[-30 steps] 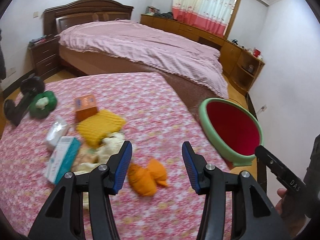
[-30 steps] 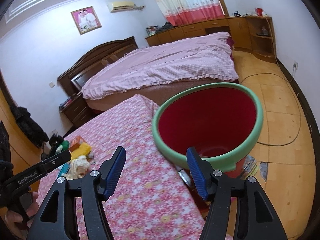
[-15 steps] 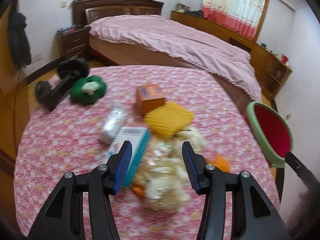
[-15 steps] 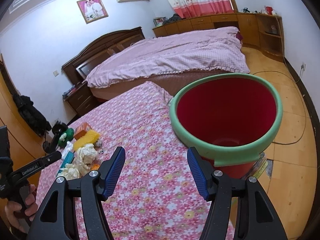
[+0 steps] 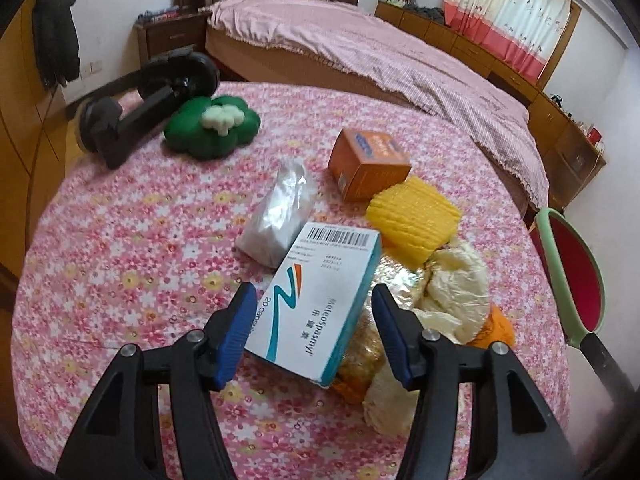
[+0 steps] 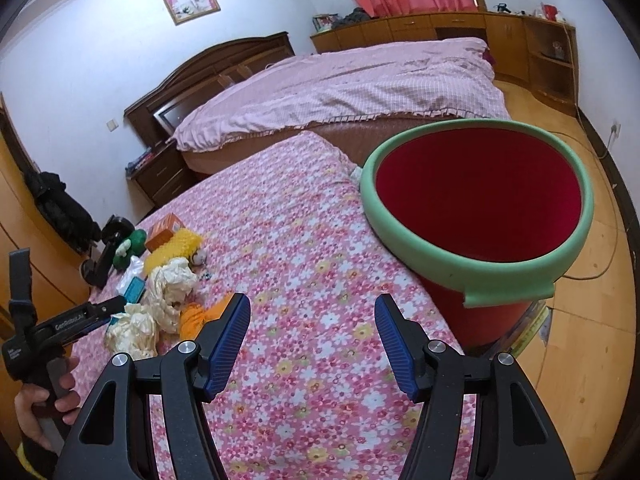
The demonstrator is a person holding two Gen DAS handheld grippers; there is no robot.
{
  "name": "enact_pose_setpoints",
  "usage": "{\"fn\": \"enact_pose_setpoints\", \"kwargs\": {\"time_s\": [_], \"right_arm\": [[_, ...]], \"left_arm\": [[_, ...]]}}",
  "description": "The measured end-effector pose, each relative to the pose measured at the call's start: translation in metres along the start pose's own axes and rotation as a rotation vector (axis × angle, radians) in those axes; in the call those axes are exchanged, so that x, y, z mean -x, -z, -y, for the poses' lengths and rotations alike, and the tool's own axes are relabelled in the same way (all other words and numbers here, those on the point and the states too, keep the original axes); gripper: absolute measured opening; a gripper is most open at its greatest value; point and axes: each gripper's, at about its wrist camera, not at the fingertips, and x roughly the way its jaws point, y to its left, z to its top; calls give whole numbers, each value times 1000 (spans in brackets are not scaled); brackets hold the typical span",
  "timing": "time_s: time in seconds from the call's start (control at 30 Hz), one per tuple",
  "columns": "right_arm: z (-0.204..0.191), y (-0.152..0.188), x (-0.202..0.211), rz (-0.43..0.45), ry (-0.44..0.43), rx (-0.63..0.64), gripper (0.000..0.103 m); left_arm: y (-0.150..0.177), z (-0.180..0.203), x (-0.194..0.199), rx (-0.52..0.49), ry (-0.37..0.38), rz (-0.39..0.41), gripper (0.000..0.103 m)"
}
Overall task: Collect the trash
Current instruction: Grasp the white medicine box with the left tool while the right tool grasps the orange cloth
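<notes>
My left gripper [image 5: 314, 334] is open, its blue pads on either side of a white and teal medicine box [image 5: 320, 300] without gripping it. Around the box lie a silver packet [image 5: 280, 212], an orange carton [image 5: 368, 162], a yellow ribbed sponge [image 5: 414, 220], crumpled cream paper [image 5: 456, 284], gold foil [image 5: 364, 356] and an orange scrap [image 5: 494, 326]. The red bin with a green foam rim [image 6: 476, 200] stands beside the table's right edge. My right gripper [image 6: 312, 344] is open and empty above the flowered tablecloth [image 6: 288, 240], left of the bin. The trash pile also shows in the right wrist view [image 6: 168, 284].
A green cloud-shaped toy [image 5: 212, 130] and a black clamp-like holder [image 5: 148, 100] lie at the table's far left. A bed with a pink cover [image 5: 360, 48] stands behind the table. Wooden cabinets [image 6: 440, 26] line the far wall. A cable runs over the wooden floor [image 6: 608, 240].
My left gripper has swung left from the orange scrap and closed in over the pile, now straddling the medicine box. My right gripper has drifted left, so the bin sits further right.
</notes>
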Motion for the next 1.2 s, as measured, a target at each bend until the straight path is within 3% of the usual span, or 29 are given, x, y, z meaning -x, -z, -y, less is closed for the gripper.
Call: {"fn": "enact_pose_setpoints", "kwargs": {"time_s": [0.43,0.67,1.2], "right_arm": [[-5,1,-17,-44,4,15,66],[-12,3,-25,-67,-3,28,66],[-47,7,-45,-110,-71,117,66]], "left_arm": [[-6,-19,-17,74,30,-4,60],[-7,-14,-22,32,2,11,56],[13,-19,30,68,50,129,56]]}}
